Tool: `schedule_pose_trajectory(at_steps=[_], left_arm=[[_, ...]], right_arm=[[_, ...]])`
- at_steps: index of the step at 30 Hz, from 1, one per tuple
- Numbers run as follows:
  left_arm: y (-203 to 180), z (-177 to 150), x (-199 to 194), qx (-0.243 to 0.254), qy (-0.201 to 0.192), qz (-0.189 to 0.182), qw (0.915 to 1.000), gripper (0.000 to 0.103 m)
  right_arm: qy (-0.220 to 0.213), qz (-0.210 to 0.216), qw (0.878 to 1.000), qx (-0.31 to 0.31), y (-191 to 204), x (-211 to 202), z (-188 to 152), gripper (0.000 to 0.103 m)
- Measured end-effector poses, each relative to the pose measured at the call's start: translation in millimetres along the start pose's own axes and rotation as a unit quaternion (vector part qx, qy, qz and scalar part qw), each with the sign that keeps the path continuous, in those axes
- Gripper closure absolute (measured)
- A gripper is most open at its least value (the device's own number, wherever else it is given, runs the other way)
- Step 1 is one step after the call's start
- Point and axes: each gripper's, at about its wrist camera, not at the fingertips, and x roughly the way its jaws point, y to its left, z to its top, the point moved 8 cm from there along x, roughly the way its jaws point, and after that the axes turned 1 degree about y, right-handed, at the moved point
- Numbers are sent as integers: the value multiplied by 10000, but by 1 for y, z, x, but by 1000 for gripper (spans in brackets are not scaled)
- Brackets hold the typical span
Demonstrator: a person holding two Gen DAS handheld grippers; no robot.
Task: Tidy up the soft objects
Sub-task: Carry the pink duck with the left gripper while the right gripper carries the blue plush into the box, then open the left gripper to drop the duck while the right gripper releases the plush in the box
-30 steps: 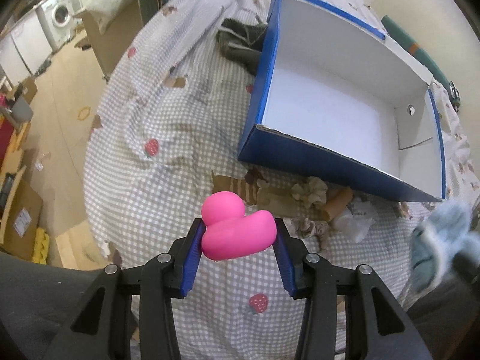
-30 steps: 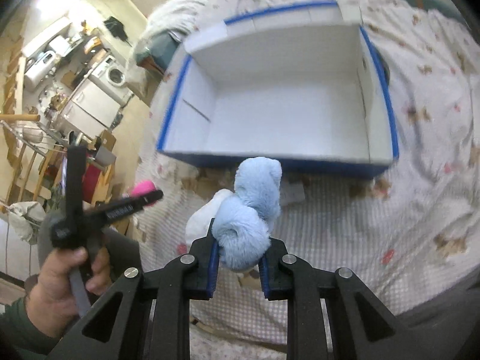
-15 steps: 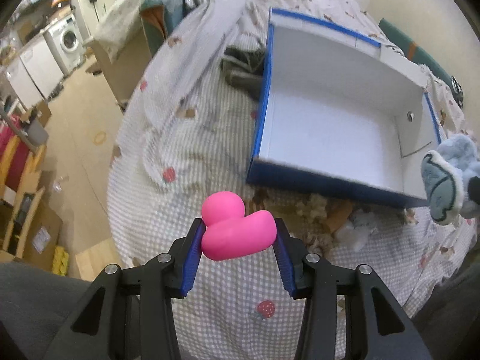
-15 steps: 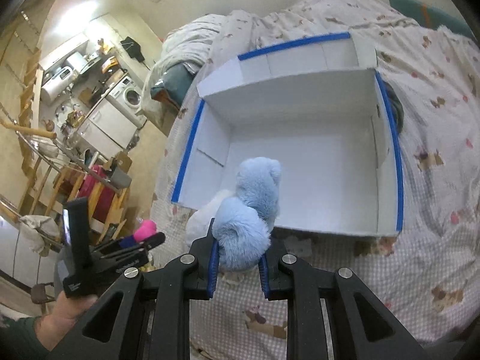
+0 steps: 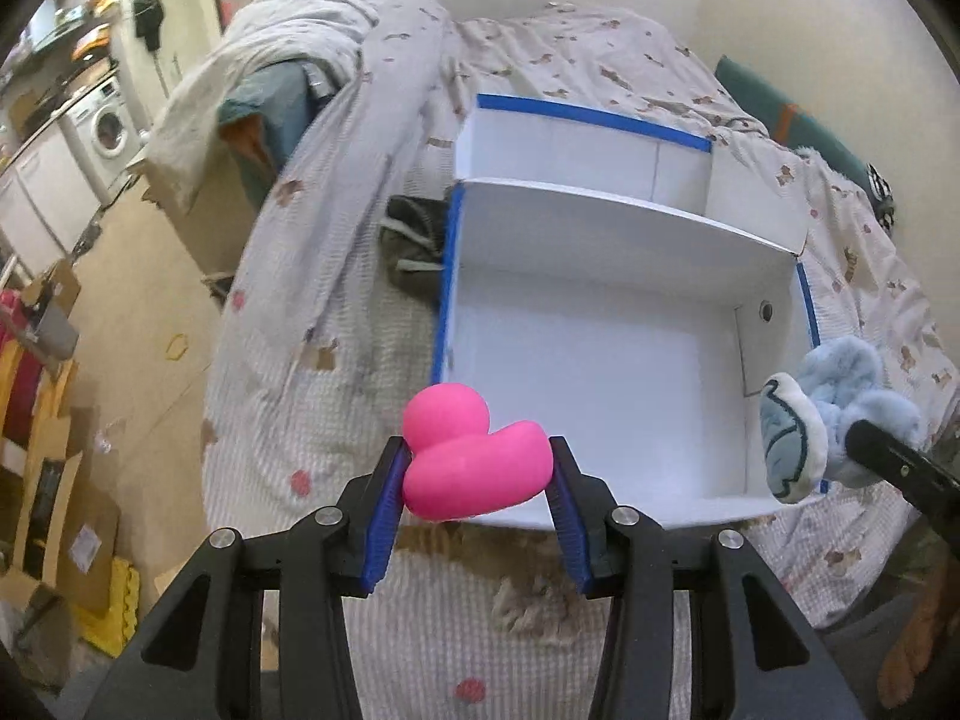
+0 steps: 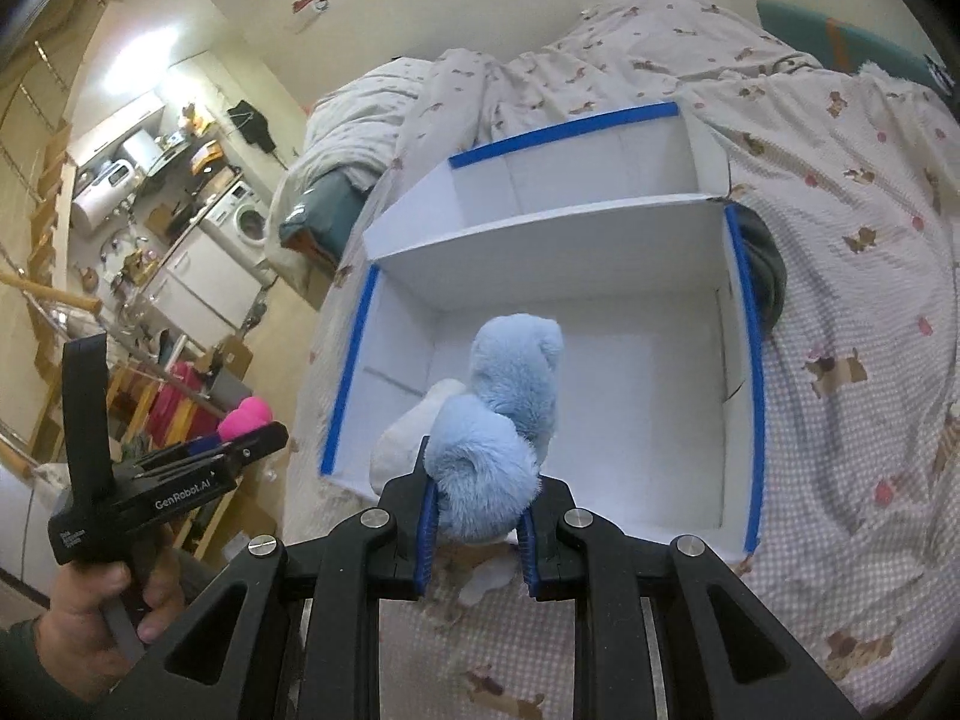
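My left gripper (image 5: pixel 475 483) is shut on a pink soft duck-shaped toy (image 5: pixel 471 462) and holds it above the near rim of a white box with blue edges (image 5: pixel 600 354) on the bed. My right gripper (image 6: pixel 477 516) is shut on a fluffy light-blue plush toy (image 6: pixel 504 414) and holds it over the box's near edge (image 6: pixel 540 516). The plush also shows at the right in the left wrist view (image 5: pixel 828 408). The left gripper with the pink toy shows at the left in the right wrist view (image 6: pixel 243 420). The box interior is empty.
The box lies on a checked bedspread (image 5: pixel 288 408) with a rumpled duvet (image 5: pixel 336 42) behind. A dark cloth (image 5: pixel 414 246) lies against the box's left side. Brown and white soft scraps (image 5: pixel 528 600) lie on the bed before the box. Floor and cardboard (image 5: pixel 54 510) are at left.
Both grippers have risen and moved forward toward the box with their toys. The box now looks closer and more open below them. The grips are unchanged.
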Motion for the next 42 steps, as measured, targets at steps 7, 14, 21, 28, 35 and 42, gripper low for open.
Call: schedule_pose_trajectory(at_steps=[7,14,21,28,35,42], left_arm=[[-25,20,51,366,196,-15,9991,62],[-42,26,90,497,386,18,9980,62],[-42,20,115,420,378,49,9984,61],[-44,11,127,352,478,0,9982,61],[-50,1,135,479,585,26,9971,61],[-47,-1,140,438,649,112,9969,61]], right_arm=[[260,-264,9991,217,-27,50,18,79],[572,-463,9968,318,-47,91,16,79],[785,-582,9943,428,-58,110,3,79],[1100,-742,9896,563,-69,125,-13,79],[1266,-855,9863,616,-72,136,-16,79],[1307,-1020,9838,682,-75,144,-11,79]])
